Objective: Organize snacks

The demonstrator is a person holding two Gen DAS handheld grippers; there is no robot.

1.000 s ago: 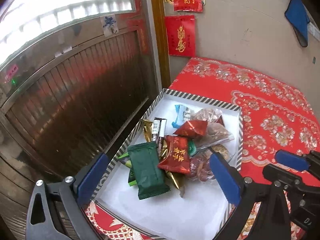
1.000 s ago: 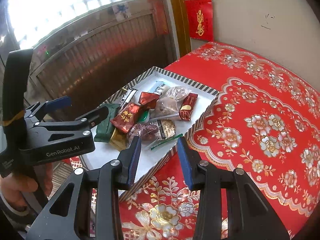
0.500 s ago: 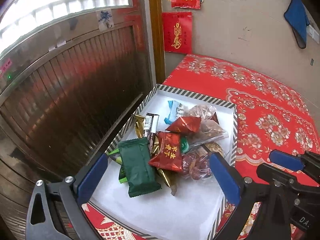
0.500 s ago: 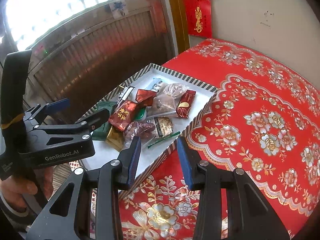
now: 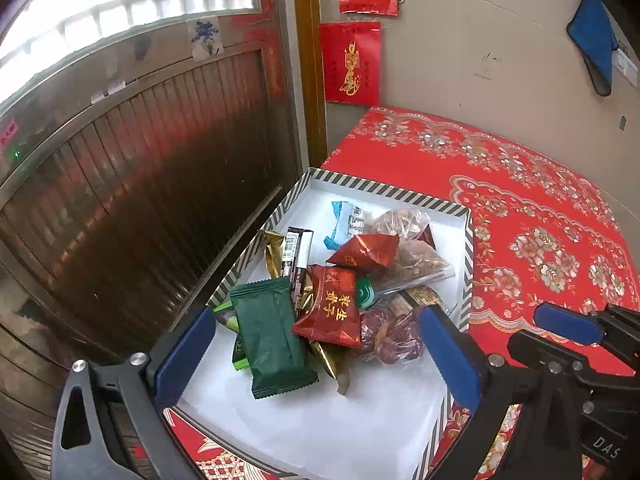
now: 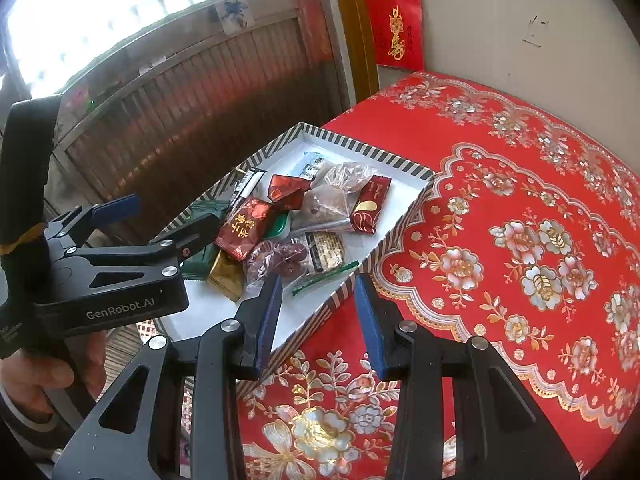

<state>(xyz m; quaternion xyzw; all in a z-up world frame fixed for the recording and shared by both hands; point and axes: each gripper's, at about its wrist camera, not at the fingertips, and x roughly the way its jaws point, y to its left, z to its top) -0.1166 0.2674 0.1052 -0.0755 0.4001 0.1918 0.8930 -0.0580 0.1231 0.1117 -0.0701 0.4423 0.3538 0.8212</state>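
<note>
A white box with a striped rim (image 5: 384,190) sits on the red flowered tablecloth (image 5: 540,208) and holds a loose heap of snacks. In the heap are a green packet (image 5: 272,344), a red packet with gold characters (image 5: 332,308), a red triangular packet (image 5: 366,250), a clear bag of nuts (image 5: 412,252) and a bag of red dates (image 5: 394,340). My left gripper (image 5: 316,354) hovers open and wide above the heap's near end, holding nothing. My right gripper (image 6: 319,320) stands open over the box's near right rim (image 6: 344,292), its pads apart and empty.
A dark slatted metal door (image 5: 140,184) runs along the left side of the box and the table edge. Red paper decorations (image 5: 352,62) hang on the beige wall behind. A hand (image 6: 36,376) holds the left gripper's handle. The tablecloth stretches away to the right.
</note>
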